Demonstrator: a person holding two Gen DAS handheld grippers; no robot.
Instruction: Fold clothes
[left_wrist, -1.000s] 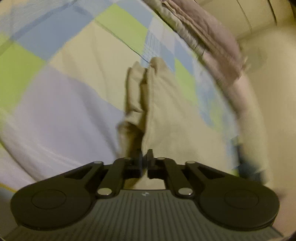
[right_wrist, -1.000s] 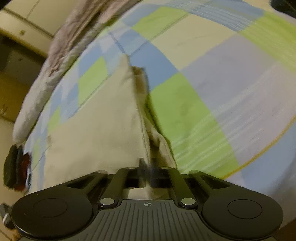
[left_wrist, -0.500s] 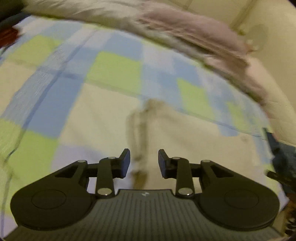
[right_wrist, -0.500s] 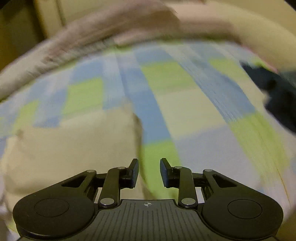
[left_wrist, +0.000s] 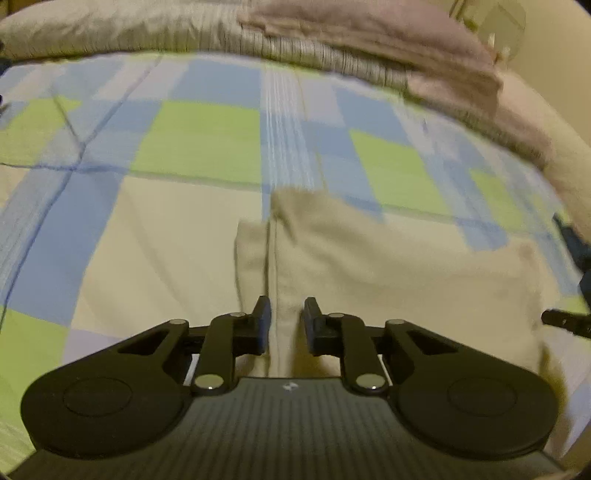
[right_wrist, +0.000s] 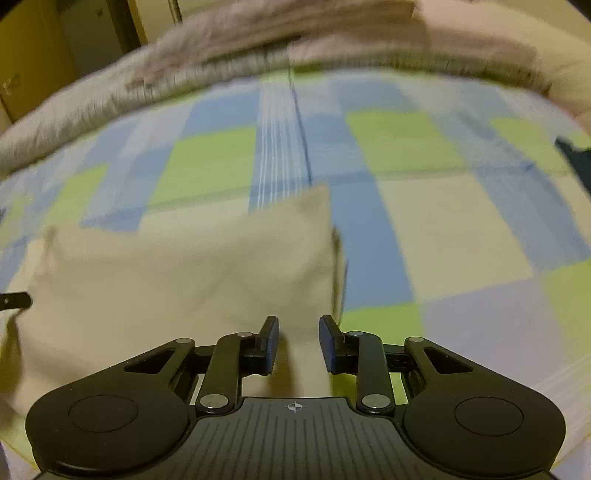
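Your left tongs (left_wrist: 286, 319) stand apart with nothing pinched, though their jaws have just been closing a little from a wider gap; the beige folded garment (left_wrist: 388, 280) lies flat on the bed beneath them, its left edge showing a narrow under-layer sticking out beside the top fold. Your right tongs (right_wrist: 298, 341) are also apart and empty, poised over the near right corner of the same garment (right_wrist: 184, 280), whose right edge runs away from you toward the far side. The cloth rests on a checked bedsheet (right_wrist: 443, 229) of blue, green and cream squares. Along the far edge of the bed a rumpled grey-brown blanket (left_wrist: 332, 40) is heaped. A dark item (right_wrist: 576, 162) sits at the right edge of the sheet, too blurred to identify.
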